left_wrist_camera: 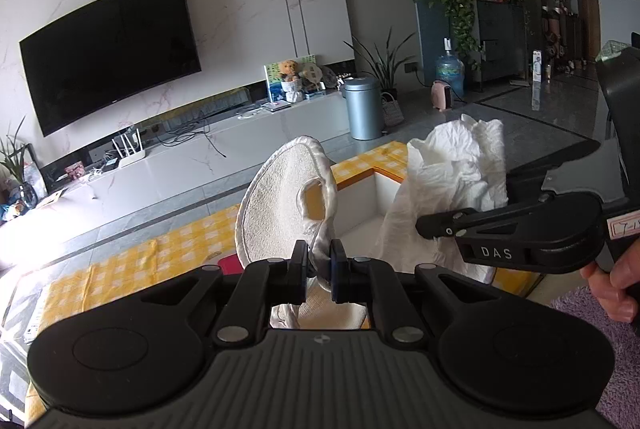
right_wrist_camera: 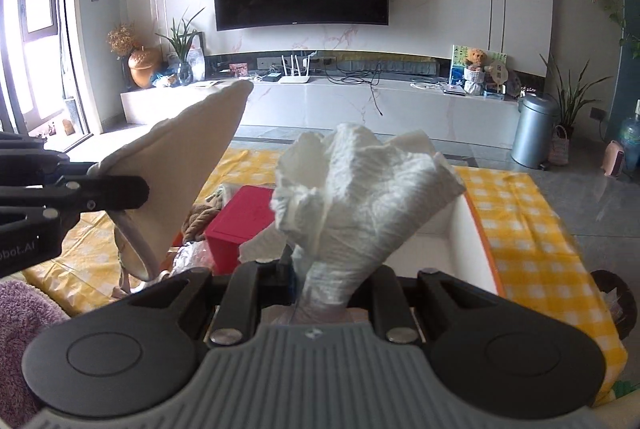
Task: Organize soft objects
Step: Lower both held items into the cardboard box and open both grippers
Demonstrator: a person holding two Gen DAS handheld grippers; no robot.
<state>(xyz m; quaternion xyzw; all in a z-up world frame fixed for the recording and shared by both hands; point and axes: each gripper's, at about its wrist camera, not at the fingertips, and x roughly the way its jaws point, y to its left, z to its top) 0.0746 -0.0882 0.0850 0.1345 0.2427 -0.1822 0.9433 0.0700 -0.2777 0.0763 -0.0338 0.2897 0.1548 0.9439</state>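
Living room; low table under a yellow checked cloth (right_wrist_camera: 516, 213), TV wall behind. Nearest: left gripper (left_wrist_camera: 320, 261) clamped on the lower edge of a beige terry pad (left_wrist_camera: 280, 205), held aloft. Right gripper (right_wrist_camera: 320, 281) pinches a bunched white paper towel (right_wrist_camera: 360, 189), also lifted. Beyond, white box (right_wrist_camera: 472, 241) at the table's right edge, red box (right_wrist_camera: 240, 221) mid-table. Judgement: lower each item over the box before releasing; loose folds may snag the rim.

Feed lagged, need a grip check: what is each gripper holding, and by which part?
Left gripper pinches the beige terry pad at its lower satin-trimmed edge. Right gripper clamps the crumpled white cloth by its bunched lower end; the rest fans upward.
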